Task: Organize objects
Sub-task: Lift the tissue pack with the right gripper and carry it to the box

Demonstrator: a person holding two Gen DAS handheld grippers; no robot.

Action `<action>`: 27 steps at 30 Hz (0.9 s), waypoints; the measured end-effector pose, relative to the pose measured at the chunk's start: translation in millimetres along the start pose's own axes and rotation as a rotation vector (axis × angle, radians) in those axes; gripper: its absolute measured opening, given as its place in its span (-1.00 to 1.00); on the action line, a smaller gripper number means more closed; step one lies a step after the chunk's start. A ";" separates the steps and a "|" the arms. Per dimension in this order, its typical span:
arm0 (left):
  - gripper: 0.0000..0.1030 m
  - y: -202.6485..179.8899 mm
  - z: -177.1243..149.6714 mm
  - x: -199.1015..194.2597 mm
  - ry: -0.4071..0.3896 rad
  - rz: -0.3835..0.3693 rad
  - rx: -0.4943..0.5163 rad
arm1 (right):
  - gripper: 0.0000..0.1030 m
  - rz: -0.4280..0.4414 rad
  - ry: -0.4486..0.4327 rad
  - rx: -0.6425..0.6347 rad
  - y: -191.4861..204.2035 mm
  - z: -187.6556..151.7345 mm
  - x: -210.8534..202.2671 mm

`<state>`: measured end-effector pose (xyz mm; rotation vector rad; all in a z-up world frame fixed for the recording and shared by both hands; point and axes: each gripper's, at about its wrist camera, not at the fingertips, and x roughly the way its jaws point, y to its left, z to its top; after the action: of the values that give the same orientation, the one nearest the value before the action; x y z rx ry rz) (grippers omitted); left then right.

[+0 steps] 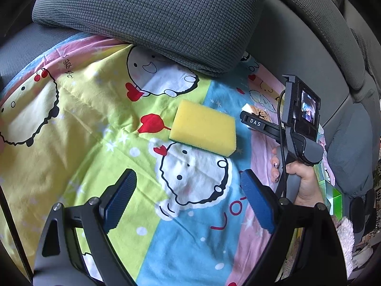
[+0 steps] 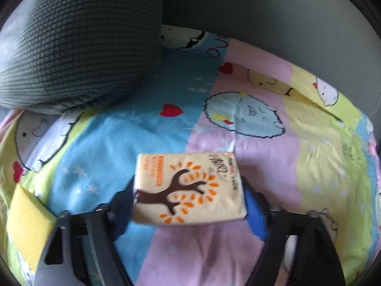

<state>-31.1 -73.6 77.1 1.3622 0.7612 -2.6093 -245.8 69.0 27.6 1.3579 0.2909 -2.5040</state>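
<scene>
A yellow sponge [image 1: 203,127] lies flat on the cartoon-print blanket [image 1: 83,119], a little ahead of my left gripper [image 1: 188,174], which hangs open above the cloth with nothing between its blue pads. My right gripper [image 2: 189,186] is shut on a cream tissue pack [image 2: 190,188] printed with a brown tree; the pads press its two short sides just above the pink stripe. In the left wrist view that gripper [image 1: 252,121] and the tissue pack [image 1: 258,112] show to the right of the sponge, with a hand [image 1: 302,178] on the handle. The sponge [image 2: 26,224] sits at the right wrist view's lower left.
A dark grey textured pillow [image 1: 152,16] rests on the blanket's far edge, also seen as the pillow [image 2: 78,47] at upper left. Grey upholstery [image 1: 297,47] rises behind and to the right. A green box [image 1: 333,197] and pale fluffy fabric [image 1: 345,233] lie past the blanket's right edge.
</scene>
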 end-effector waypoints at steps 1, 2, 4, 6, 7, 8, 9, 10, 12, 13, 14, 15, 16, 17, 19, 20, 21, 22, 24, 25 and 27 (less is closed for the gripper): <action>0.72 -0.8 0.0 0.8 0.002 -0.001 0.001 | 0.47 0.002 0.007 0.016 -0.1 -2.1 -1.2; 0.72 -1.7 0.2 1.6 0.004 -0.007 0.005 | 0.47 0.004 0.010 0.028 -0.5 -4.2 -2.3; 0.72 -4.4 0.4 3.4 0.013 -0.018 0.020 | 0.47 0.015 0.022 0.080 -3.2 -14.1 -10.4; 0.72 -6.5 0.1 6.1 0.021 -0.020 0.029 | 0.47 0.021 0.051 0.135 -6.6 -29.1 -23.2; 0.72 -7.1 -0.4 6.9 0.025 -0.019 0.028 | 0.47 0.026 0.065 0.162 -8.2 -35.8 -29.2; 0.72 -7.6 -1.0 7.6 0.030 -0.020 0.028 | 0.47 0.032 0.093 0.184 -8.6 -44.6 -37.7; 0.72 -8.0 -1.9 7.9 0.036 -0.025 0.031 | 0.47 0.052 0.117 0.210 -8.8 -55.2 -49.5; 0.72 -8.5 -2.9 7.9 0.039 -0.029 0.035 | 0.47 0.081 0.136 0.240 -9.5 -63.5 -58.0; 0.72 -9.4 -5.1 8.5 0.047 -0.034 0.050 | 0.47 0.149 0.183 0.294 -9.9 -87.7 -77.0; 0.72 -9.2 -5.9 8.2 0.049 -0.031 0.052 | 0.47 0.147 0.184 0.319 -10.0 -97.6 -84.3; 0.72 -8.5 -6.4 8.2 0.050 -0.027 0.051 | 0.47 0.133 0.187 0.327 -7.1 -113.1 -94.8; 0.72 -7.5 -7.0 8.3 0.052 -0.023 0.048 | 0.47 0.126 0.186 0.318 -4.2 -122.9 -101.5; 0.72 -6.8 -7.3 8.2 0.053 -0.022 0.045 | 0.47 0.121 0.182 0.311 -1.2 -131.4 -107.9; 0.72 -6.2 -7.9 8.1 0.057 -0.022 0.042 | 0.49 0.119 0.178 0.304 1.6 -140.7 -114.6; 0.72 -6.6 -9.0 7.8 0.061 -0.023 0.041 | 0.51 0.130 0.192 0.312 4.4 -153.8 -125.6; 0.72 -7.6 -9.6 7.8 0.063 -0.024 0.043 | 0.59 0.154 0.197 0.319 4.3 -156.0 -128.4; 0.72 -9.1 -10.3 7.9 0.066 -0.026 0.047 | 0.69 0.191 0.200 0.327 1.9 -156.4 -129.8; 0.72 -11.2 -11.0 8.3 0.071 -0.028 0.054 | 0.70 0.231 0.200 0.341 -2.6 -158.0 -131.7; 0.72 -14.5 -12.0 9.4 0.078 -0.026 0.067 | 0.70 0.298 0.185 0.399 -13.8 -158.4 -137.1; 0.72 -16.8 -12.8 10.3 0.083 -0.018 0.075 | 0.71 0.311 0.175 0.420 -17.4 -157.2 -140.2; 0.72 -20.5 -14.7 11.6 0.091 -0.014 0.091 | 0.70 0.321 0.140 0.460 -24.8 -159.6 -148.9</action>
<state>-33.4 -47.2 68.9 1.5154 0.6727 -2.6386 -51.2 162.6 68.0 1.5958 -0.4713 -2.2860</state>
